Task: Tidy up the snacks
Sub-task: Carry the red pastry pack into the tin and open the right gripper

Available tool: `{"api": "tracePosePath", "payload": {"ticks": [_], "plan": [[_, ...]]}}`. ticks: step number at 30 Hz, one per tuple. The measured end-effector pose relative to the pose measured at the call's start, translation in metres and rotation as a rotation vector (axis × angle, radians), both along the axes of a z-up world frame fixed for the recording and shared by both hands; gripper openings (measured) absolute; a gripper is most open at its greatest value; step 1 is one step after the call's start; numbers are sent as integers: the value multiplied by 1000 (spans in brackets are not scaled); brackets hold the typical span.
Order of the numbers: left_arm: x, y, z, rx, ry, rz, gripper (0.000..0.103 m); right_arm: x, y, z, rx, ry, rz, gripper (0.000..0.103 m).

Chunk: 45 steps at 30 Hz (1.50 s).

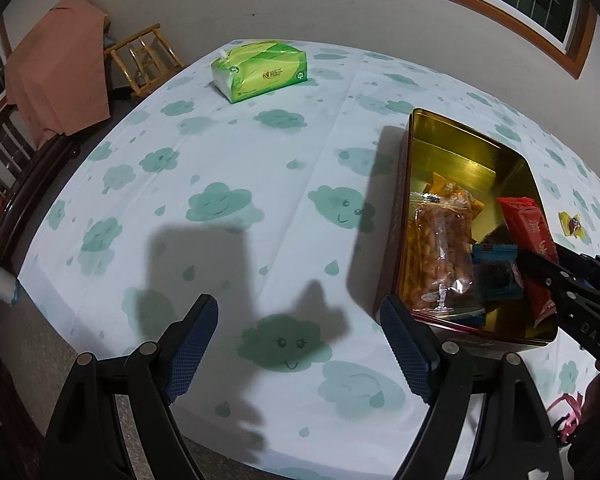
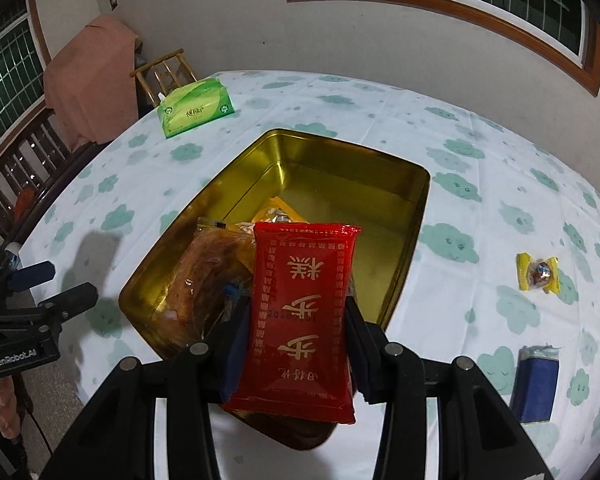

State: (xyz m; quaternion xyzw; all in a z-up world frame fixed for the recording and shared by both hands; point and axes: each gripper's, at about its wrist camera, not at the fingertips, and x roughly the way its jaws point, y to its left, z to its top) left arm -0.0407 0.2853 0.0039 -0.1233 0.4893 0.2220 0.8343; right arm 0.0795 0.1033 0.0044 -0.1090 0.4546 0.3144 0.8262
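My right gripper (image 2: 296,310) is shut on a red snack packet (image 2: 304,280) with gold characters, held over the near end of an open gold tin (image 2: 340,148). In the tin lie a clear bag of orange snacks (image 2: 208,272), a yellow packet (image 2: 278,210) and a small blue packet (image 1: 496,276). The left wrist view has the tin (image 1: 420,128) at the right, with the right gripper (image 1: 540,256) and red packet (image 1: 528,232) above it. My left gripper (image 1: 298,312) is open and holds nothing, over bare tablecloth left of the tin; it is also at the left edge of the right wrist view (image 2: 56,284).
A yellow-wrapped candy (image 2: 538,272) and a dark blue packet (image 2: 536,380) lie on the cloud-print tablecloth right of the tin. A green tissue pack (image 2: 196,108) sits at the far left. Behind the table stand a wooden chair (image 2: 168,72) and furniture under pink cloth (image 2: 92,80).
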Motion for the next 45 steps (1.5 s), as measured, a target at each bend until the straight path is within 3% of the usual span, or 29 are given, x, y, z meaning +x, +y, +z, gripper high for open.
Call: {"api": "tracePosePath", "payload": {"ticks": [24, 36, 45], "plan": [[5, -8, -1, -12, 7, -5, 81, 11, 3, -17, 5, 48, -10, 48], [7, -14, 2, -10, 3, -5, 81, 8, -7, -2, 30, 32, 21, 48], [9, -21, 6, -14, -3, -8, 81, 20, -39, 8, 56, 6, -16, 48]]}}
